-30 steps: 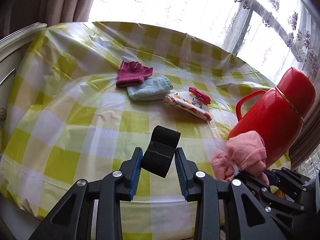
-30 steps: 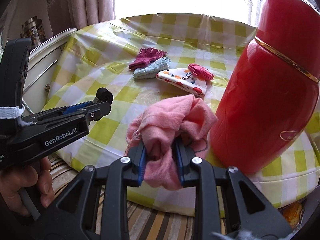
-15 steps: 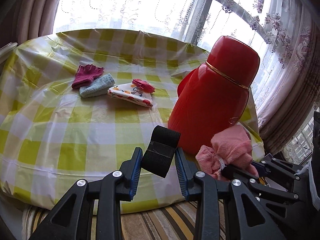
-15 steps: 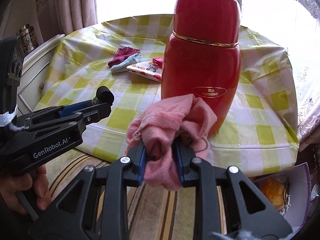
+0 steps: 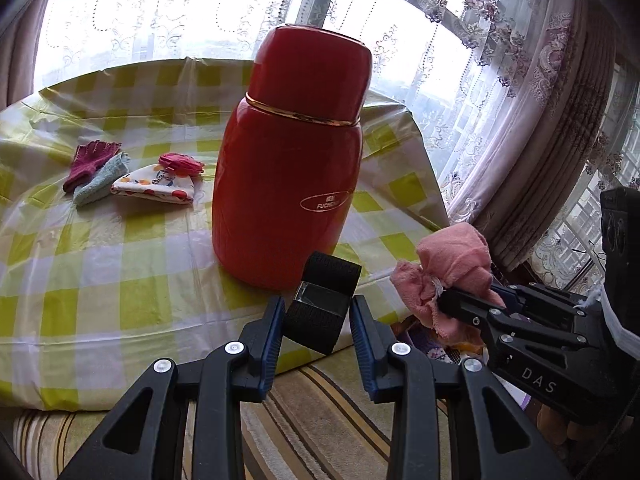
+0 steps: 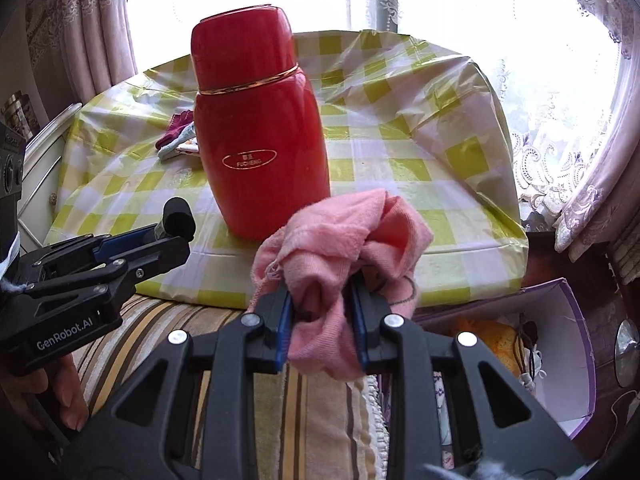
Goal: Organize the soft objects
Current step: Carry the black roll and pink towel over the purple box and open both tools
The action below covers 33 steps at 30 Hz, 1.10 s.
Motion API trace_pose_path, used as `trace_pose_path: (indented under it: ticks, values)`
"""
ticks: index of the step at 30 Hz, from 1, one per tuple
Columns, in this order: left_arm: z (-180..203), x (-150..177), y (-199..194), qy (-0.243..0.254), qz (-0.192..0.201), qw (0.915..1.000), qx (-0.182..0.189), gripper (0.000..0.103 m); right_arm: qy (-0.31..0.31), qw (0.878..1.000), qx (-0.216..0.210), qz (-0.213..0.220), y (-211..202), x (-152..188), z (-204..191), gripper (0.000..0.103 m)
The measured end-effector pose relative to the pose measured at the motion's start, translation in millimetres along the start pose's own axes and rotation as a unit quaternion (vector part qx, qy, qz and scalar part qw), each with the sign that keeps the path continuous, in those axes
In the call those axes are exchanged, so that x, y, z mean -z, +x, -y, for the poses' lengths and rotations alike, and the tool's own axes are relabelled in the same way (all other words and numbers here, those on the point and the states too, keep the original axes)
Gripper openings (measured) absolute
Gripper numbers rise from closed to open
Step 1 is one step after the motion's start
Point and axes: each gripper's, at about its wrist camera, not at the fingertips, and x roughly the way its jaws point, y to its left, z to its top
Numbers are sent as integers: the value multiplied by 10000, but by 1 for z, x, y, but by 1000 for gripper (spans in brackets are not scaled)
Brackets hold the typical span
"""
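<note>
My left gripper (image 5: pixel 317 320) is shut on a black elastic band (image 5: pixel 324 304) and holds it off the table's near edge; the band also shows in the right wrist view (image 6: pixel 178 218). My right gripper (image 6: pixel 322 320) is shut on a crumpled pink cloth (image 6: pixel 344 240), held in the air right of the left gripper; the cloth also shows in the left wrist view (image 5: pixel 452 268). On the checked tablecloth (image 5: pixel 120 264) lie a dark pink glove (image 5: pixel 90 162), a light blue sock (image 5: pixel 102 180) and a spotted white pouch (image 5: pixel 156 188) with a pink flower.
A big red thermos (image 5: pixel 288 160) stands near the table's front right, also in the right wrist view (image 6: pixel 256 136). A purple-rimmed box (image 6: pixel 520 340) with things inside sits on the floor at the right. A striped rug (image 6: pixel 240 360) lies below. Lace curtains hang behind.
Both grippers have swung right and back from the table, keeping their loads. The thermos now sits mid-view and the floor box has come into sight.
</note>
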Motion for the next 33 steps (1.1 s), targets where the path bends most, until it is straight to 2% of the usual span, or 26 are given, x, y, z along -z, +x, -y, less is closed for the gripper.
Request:
trace_pose_path:
  ticks: [15, 33]
  values:
    - [88, 9, 21, 715, -397, 9938, 748, 34, 635, 9960, 624, -86, -21, 24, 93, 30]
    - [151, 21, 40, 1234, -739, 9809, 1310, 35, 1039, 9890, 1015, -293, -30, 43, 145, 33]
